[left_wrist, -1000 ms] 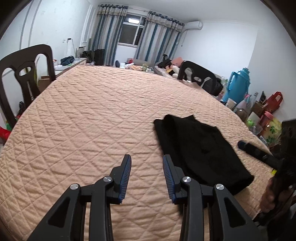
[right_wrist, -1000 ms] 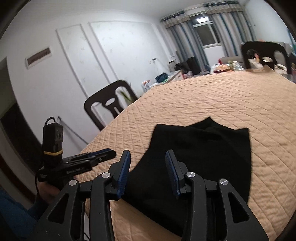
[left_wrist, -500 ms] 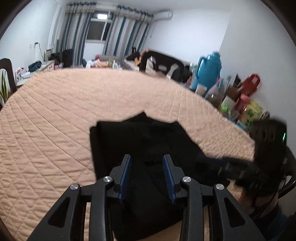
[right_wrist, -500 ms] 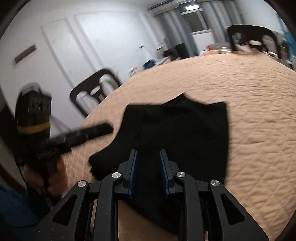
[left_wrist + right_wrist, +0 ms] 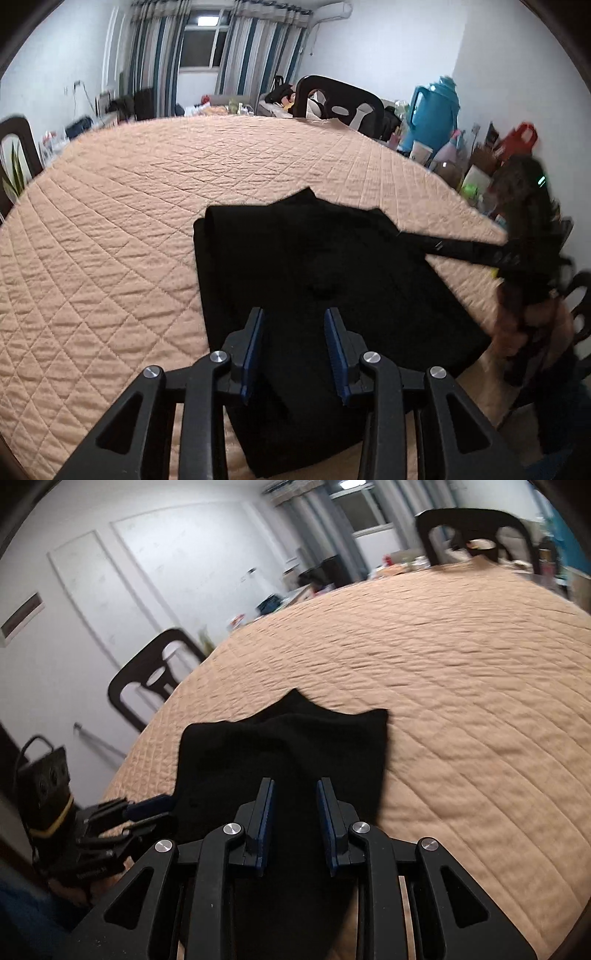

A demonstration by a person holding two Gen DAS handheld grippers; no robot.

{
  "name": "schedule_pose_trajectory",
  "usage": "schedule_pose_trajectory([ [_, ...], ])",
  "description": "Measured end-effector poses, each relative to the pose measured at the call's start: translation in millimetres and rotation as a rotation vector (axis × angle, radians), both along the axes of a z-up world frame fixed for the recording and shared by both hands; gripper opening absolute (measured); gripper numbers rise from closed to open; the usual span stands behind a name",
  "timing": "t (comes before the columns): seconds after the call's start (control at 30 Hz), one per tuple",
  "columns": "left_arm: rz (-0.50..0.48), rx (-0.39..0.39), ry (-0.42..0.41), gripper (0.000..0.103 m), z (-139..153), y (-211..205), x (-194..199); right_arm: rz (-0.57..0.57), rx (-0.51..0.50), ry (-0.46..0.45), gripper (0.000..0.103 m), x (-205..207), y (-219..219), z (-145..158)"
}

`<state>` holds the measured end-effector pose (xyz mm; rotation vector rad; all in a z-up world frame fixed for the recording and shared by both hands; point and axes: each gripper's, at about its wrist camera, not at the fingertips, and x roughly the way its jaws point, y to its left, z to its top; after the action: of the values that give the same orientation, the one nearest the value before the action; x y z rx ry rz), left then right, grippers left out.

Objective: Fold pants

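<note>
Black pants (image 5: pixel 317 280): folded flat into a compact dark stack on the peach quilted cover (image 5: pixel 110 229) of the desk, near its front edge.

Left tool (image 5: pixel 293 347): blue-padded fingers apart, nothing between them, poised above the near half of the pants, which spread ahead and to both sides of it.

Right tool (image 5: pixel 293 819): fingers apart, empty, over the near part of the pants; the pointed far edge of the fabric lies straight ahead.

From the right wrist view, the left tool sits low to the left beside the fabric's edge; white lettering on its body is too blurred to read.

Teal thermos (image 5: pixel 432 110): far right of the left tool, among clutter with no readable labels.
</note>
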<state>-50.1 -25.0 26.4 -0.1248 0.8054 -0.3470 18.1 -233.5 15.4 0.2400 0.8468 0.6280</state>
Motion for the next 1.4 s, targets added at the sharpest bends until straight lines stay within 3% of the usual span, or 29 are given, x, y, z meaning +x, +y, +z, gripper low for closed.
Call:
schedule_pose_trajectory([
  [0.2,0.012,0.029,-0.027,0.037,20,-9,45,-0.011,-0.012,0.066,0.020,37,3,-11],
  [0.33,0.027,0.075,0.018,0.037,0,-13,75,-0.090,0.001,0.057,0.015,52,-12,-11],
  [0.63,0.030,0.024,-0.008,0.039,-10,1,68,-0.115,-0.025,0.038,0.015,56,-10,-11],
  [0.87,0.038,0.004,-0.021,0.038,1,17,37,-0.102,-0.100,-0.069,0.018,13,-5,10],
  [1.03,0.004,0.032,-0.058,0.038,6,11,2,-0.072,-0.129,-0.120,0.018,-33,-4,14],
  [1.3,-0.013,0.070,-0.047,0.039,-11,-1,-28,0.040,-0.218,-0.171,0.018,-87,16,-1],
  [1.4,0.004,0.048,-0.049,0.039,-13,2,-30,0.026,-0.243,-0.206,0.018,-91,19,-10],
])
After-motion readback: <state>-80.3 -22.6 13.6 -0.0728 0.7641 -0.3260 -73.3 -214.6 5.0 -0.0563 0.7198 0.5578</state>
